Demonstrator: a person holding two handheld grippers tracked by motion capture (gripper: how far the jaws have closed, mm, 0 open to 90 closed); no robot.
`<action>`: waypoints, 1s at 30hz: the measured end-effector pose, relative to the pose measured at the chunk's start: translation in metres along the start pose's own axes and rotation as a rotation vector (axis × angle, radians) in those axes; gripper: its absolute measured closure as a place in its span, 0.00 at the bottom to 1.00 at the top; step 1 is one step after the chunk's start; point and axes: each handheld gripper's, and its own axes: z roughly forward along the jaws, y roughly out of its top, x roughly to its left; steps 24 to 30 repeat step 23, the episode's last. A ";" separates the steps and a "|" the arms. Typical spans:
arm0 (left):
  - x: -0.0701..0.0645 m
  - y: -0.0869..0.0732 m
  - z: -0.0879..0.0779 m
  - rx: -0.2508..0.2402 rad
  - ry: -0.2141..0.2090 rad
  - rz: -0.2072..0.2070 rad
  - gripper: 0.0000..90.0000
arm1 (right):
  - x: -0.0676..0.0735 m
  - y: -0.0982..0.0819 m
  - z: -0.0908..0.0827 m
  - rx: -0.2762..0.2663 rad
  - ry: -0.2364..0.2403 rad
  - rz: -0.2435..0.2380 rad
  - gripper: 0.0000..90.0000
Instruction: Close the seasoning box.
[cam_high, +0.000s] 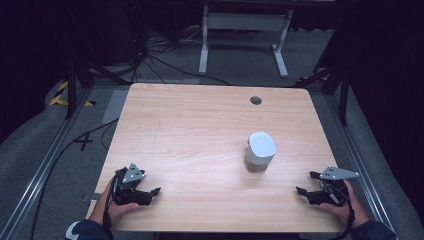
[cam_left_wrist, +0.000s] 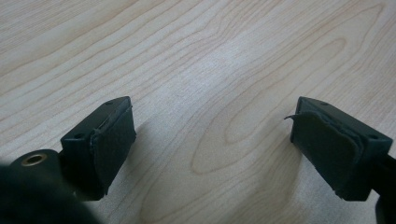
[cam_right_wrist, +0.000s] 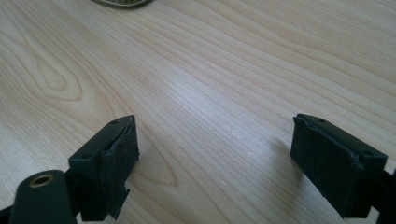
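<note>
A jar with a white square lid (cam_high: 261, 151) stands upright on the wooden table (cam_high: 200, 130), right of centre; its contents look brownish. Its base edge (cam_right_wrist: 122, 3) peeks in at the top of the right gripper view. My left gripper (cam_high: 152, 192) rests at the table's front left, held by a hand, jaws wide apart over bare wood (cam_left_wrist: 212, 140). My right gripper (cam_high: 302, 184) sits at the front right, also open with nothing between its pads (cam_right_wrist: 215, 158), pointing left toward the jar's side of the table.
A small dark grommet hole (cam_high: 256, 100) sits near the table's far edge. Beyond the table are a white desk frame (cam_high: 245, 35), cables on the grey floor and black stands at both sides.
</note>
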 end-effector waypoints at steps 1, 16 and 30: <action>0.000 0.000 0.000 0.000 0.000 0.000 0.16 | 0.000 0.000 0.000 0.000 0.000 -0.001 0.17; 0.001 0.001 0.000 0.008 0.010 0.009 0.15 | 0.000 0.000 0.000 0.001 -0.001 -0.006 0.17; 0.000 0.001 0.001 -0.002 0.015 0.001 0.15 | 0.000 0.000 0.000 0.001 -0.001 -0.004 0.17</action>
